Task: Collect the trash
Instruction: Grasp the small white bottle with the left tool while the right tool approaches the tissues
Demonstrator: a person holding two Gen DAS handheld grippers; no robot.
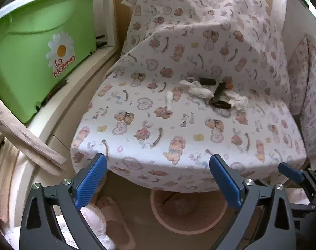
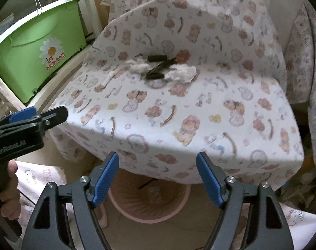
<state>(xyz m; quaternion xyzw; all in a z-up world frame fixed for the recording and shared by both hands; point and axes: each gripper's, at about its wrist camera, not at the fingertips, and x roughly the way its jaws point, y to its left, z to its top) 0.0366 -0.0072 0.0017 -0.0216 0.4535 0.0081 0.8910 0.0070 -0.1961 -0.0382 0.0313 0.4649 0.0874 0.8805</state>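
Two crumpled tissues (image 1: 200,91) and three dark wrappers (image 1: 218,92) lie beyond the pink bin (image 1: 188,212), on the bench's "Baby" cloth (image 1: 178,129). Left gripper (image 1: 158,179) and right gripper (image 2: 157,178) hold their jaws wide, empty. Only the right view shows "GenRobot.AI"; the green tub (image 2: 33,60) reads "la mamma".

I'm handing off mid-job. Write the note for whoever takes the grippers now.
Left gripper: open, empty. Right gripper: open, empty. Both hang over the seat's front edge, above the pink bin on the floor.
Trash sits at the back of the cloth-covered seat: two crumpled tissues, three dark wrappers, a small white roll, an orange scrap.
Done: something already lies in the bin.
Left: all of that pile.
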